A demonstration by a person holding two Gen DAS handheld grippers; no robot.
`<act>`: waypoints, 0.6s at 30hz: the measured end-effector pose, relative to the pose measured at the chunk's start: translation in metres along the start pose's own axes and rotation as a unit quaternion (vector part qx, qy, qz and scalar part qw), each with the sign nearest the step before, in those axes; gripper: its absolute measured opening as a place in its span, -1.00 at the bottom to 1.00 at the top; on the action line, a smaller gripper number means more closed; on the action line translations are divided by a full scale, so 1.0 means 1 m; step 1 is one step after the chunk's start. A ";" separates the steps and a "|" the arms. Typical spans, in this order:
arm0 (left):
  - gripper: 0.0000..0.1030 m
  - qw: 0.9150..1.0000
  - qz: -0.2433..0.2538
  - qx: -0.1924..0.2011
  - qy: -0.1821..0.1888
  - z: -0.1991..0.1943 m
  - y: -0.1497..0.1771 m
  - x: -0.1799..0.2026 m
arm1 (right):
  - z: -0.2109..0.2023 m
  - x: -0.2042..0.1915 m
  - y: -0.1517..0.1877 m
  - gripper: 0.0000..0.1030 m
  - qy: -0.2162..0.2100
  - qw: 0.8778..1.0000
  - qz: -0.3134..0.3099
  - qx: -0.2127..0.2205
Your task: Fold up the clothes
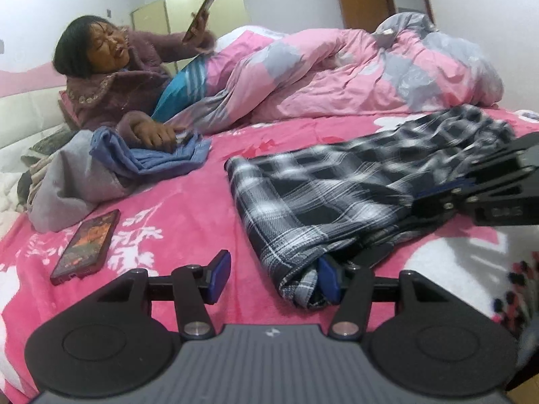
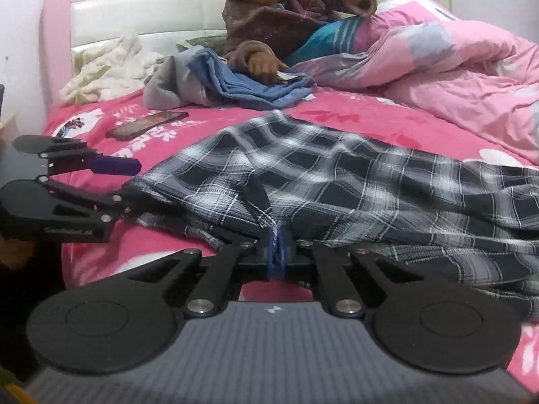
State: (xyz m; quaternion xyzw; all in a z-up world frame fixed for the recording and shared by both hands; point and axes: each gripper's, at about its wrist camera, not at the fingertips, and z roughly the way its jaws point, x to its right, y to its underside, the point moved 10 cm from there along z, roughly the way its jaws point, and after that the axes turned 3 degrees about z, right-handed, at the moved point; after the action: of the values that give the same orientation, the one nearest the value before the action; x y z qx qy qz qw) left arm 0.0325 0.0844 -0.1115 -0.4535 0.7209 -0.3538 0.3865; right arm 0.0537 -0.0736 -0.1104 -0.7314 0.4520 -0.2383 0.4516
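A black-and-white plaid garment (image 1: 337,188) lies spread across the pink bed sheet (image 1: 175,202). My left gripper (image 1: 273,279) is open at the garment's near corner, and a fold of plaid rests against the inside of its right finger (image 1: 328,279). My right gripper (image 2: 276,252) is shut on the plaid garment's (image 2: 337,175) near edge, with cloth bunched between its blue pads. In the left wrist view the right gripper (image 1: 438,198) comes in from the right, on the cloth. In the right wrist view the left gripper (image 2: 121,181) sits at the garment's left end, its lower finger under the plaid.
A person (image 1: 111,77) lies at the head of the bed under a pink duvet (image 1: 337,77), one hand on a blue garment (image 1: 161,158) beside a grey one (image 1: 67,188). A phone (image 1: 86,247) lies on the sheet. A white blanket (image 2: 107,64) is piled by the headboard (image 2: 141,10).
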 end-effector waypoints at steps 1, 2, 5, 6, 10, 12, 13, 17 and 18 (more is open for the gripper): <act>0.11 1.000 0.000 0.008 0.007 -0.006 -0.002 0.000 | -0.001 -0.001 -0.001 -0.96 -0.002 1.000 0.000 0.002; 0.13 1.000 -0.005 0.015 0.017 -0.010 -0.006 0.000 | -0.002 -0.001 -0.002 -0.96 -0.004 1.000 0.000 0.003; 0.16 0.999 -0.022 0.030 0.035 -0.015 -0.018 0.002 | -0.006 -0.004 -0.006 -0.96 -0.011 1.000 0.000 0.008; 0.16 0.999 -0.024 0.030 0.031 -0.011 -0.023 0.004 | -0.007 -0.004 -0.007 -0.95 -0.013 1.000 0.000 0.010; 0.15 1.000 -0.027 -0.008 -0.012 0.016 -0.026 0.004 | -0.012 -0.007 -0.011 -0.92 -0.022 1.000 -0.001 0.017; 0.06 0.998 -0.042 -0.034 -0.021 0.027 -0.019 -0.001 | -0.015 -0.008 -0.013 -0.92 -0.027 0.999 -0.001 0.020; 0.06 0.997 -0.050 -0.048 -0.026 0.032 -0.015 -0.004 | -0.016 -0.009 -0.015 -0.90 -0.029 0.999 -0.001 0.022; 0.06 0.995 -0.070 -0.063 -0.038 0.033 -0.006 -0.013 | -0.023 -0.002 -0.032 -0.67 -0.065 0.996 0.054 0.041; 0.05 0.994 -0.072 -0.064 -0.041 0.031 -0.004 -0.014 | -0.022 0.002 -0.037 -0.65 -0.072 0.994 0.075 0.044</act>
State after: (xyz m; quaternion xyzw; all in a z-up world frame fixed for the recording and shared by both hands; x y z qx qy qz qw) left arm 0.0657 0.0911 -0.1185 -0.5424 0.6910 -0.3146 0.3597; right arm 0.0544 -0.0780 -0.0672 -0.6902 0.4608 -0.1699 0.5315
